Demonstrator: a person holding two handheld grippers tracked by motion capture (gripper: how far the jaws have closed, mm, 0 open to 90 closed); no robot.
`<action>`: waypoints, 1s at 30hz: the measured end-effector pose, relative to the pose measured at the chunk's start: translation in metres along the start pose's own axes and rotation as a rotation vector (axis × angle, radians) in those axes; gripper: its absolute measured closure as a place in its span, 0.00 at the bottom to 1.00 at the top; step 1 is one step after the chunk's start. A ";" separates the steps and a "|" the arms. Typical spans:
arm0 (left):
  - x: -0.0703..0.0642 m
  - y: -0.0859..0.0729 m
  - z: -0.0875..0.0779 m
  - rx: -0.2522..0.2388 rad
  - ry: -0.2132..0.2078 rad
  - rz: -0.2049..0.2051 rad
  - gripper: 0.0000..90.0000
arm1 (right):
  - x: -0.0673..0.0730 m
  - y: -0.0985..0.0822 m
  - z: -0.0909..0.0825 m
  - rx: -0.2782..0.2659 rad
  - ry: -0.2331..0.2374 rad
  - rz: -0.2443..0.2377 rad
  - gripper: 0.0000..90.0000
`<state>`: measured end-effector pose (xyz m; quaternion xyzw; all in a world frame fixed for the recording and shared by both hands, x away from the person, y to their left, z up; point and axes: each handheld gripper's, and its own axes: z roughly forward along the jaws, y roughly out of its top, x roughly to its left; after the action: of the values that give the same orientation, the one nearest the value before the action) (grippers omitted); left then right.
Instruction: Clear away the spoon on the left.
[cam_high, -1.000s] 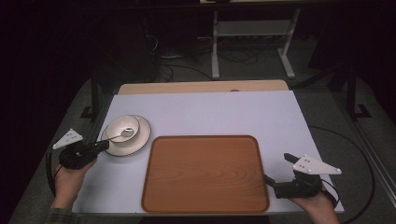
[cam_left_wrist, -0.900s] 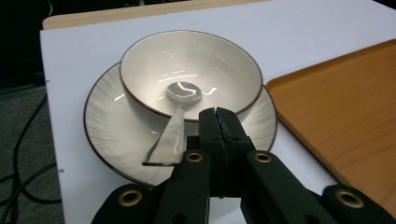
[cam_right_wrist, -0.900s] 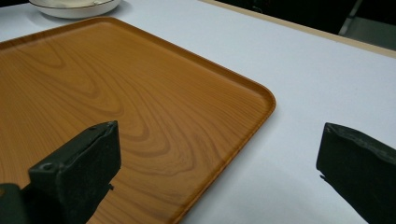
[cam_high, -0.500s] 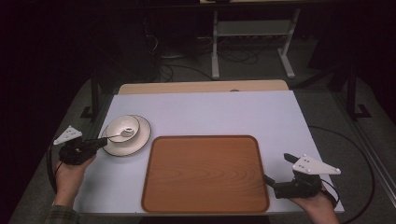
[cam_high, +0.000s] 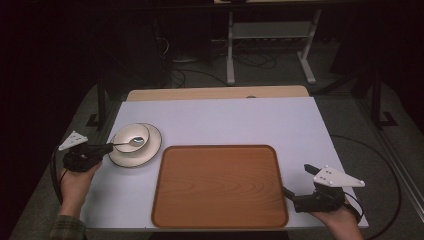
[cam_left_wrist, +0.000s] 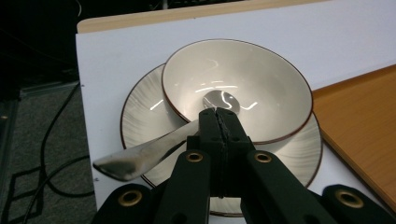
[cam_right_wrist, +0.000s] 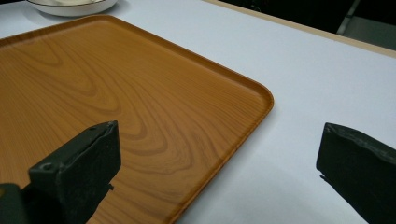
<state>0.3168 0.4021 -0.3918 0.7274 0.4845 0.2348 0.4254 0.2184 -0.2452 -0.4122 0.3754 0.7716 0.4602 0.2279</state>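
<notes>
The step in hand looks like lifting the spoon (cam_left_wrist: 154, 151) out of the bowl (cam_left_wrist: 243, 79): the left gripper (cam_left_wrist: 218, 122) has its 2 jaws pressed together on the spoon's handle, just outside the bowl's rim, while the spoon's rounded end rests inside the bowl. In the left gripper view the handle runs out sideways from the clamped jaws and ends in a flat, widened tip hanging over the plate (cam_left_wrist: 140, 119) on the side away from the tray (cam_high: 220, 185). The spoon is polished metal, thin and glossy, so it could pivot or slip in a narrow pinch. The bowl is cream with a dark rim line and sits off-centre on the ribbed white plate, which lies on the white table top (cam_high: 240, 120) just beside the tray's far-left corner. The next move probably calls for a steady upward lift that clears the bowl's rim without dragging the bowl along, then a carry toward the wooden tray. The right gripper (cam_high: 300, 192) rests at the tray's near-right corner, jaws spread wide and holding nothing, with the tray edge between them in its own view.
</notes>
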 end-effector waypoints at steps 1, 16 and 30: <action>0.002 0.001 0.000 0.000 0.004 -0.001 1.00 | 0.000 0.000 0.000 0.001 0.000 0.000 0.00; 0.019 0.010 0.009 -0.029 0.032 -0.045 1.00 | 0.000 0.000 0.000 0.004 -0.003 0.002 0.00; 0.034 0.017 0.022 -0.045 0.052 -0.072 1.00 | 0.000 -0.001 0.000 0.004 -0.005 0.004 0.00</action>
<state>0.3566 0.4213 -0.3911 0.6934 0.5158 0.2490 0.4372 0.2184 -0.2453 -0.4127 0.3785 0.7712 0.4581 0.2281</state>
